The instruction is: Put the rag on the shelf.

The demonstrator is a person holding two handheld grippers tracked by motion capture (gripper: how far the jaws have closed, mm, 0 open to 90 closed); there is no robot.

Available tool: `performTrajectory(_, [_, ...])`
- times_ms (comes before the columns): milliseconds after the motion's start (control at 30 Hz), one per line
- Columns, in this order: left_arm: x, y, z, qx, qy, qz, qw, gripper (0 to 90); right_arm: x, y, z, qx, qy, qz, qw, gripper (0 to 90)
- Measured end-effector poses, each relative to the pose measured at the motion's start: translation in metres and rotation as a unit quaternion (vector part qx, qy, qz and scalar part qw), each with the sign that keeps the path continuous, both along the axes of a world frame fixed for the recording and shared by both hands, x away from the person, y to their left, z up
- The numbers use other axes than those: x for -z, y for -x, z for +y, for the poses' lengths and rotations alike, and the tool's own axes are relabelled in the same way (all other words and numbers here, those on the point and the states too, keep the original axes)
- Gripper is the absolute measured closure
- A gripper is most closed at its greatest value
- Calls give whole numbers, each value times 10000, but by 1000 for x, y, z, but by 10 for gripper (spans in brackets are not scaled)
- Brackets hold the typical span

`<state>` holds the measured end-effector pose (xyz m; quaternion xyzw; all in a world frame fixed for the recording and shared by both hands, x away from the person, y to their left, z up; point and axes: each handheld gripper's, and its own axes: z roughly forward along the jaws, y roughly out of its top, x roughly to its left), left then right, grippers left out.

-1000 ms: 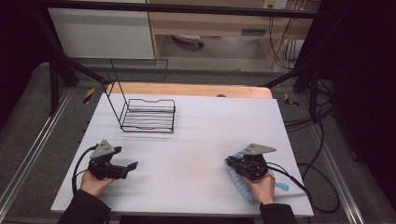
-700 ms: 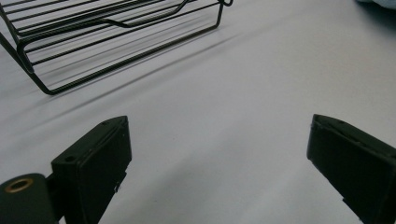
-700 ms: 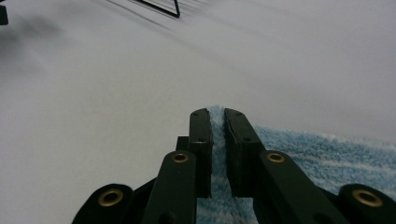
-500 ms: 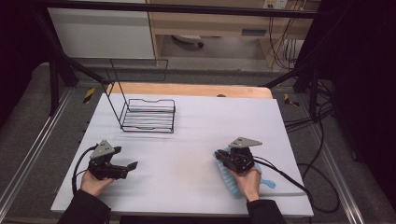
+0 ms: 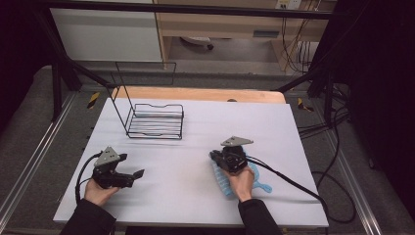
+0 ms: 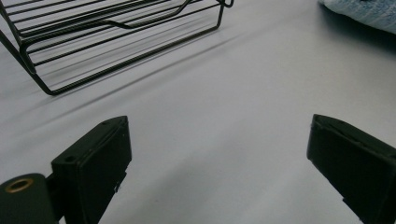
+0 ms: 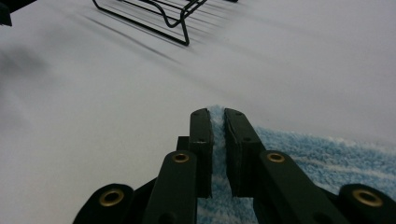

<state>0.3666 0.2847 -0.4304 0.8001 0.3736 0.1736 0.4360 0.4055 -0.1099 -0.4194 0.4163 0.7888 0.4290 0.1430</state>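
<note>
Blue towel (image 7: 327, 154) is pinched in the right gripper (image 7: 218, 114) jaws, apparently by its edge; left gripper (image 6: 219, 154) jaws gape wide.

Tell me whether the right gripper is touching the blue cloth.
Touching. In the right gripper view the right gripper has its jaws shut on a fold of the blue cloth, fabric pinched between the pads.

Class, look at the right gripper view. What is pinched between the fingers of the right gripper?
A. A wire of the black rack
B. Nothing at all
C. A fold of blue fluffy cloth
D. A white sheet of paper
C: the right gripper is shut on a fold of the blue cloth, which rises between its two fingers.
</note>
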Motion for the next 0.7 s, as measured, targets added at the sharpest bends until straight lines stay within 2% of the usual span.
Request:
performTrajectory(367, [0, 0, 0, 12, -15, -1, 10000, 63, 8, -15, 37, -77, 113, 149, 9998, 825])
performTrajectory(500, [0, 0, 0, 15, -26, -3, 10000, 63, 11, -19, 44, -98, 74, 188, 9997, 825])
performTrajectory(700, [0, 0, 0, 17, -36, -7, 10000, 64, 20, -23, 51, -160, 152, 259, 9994, 794])
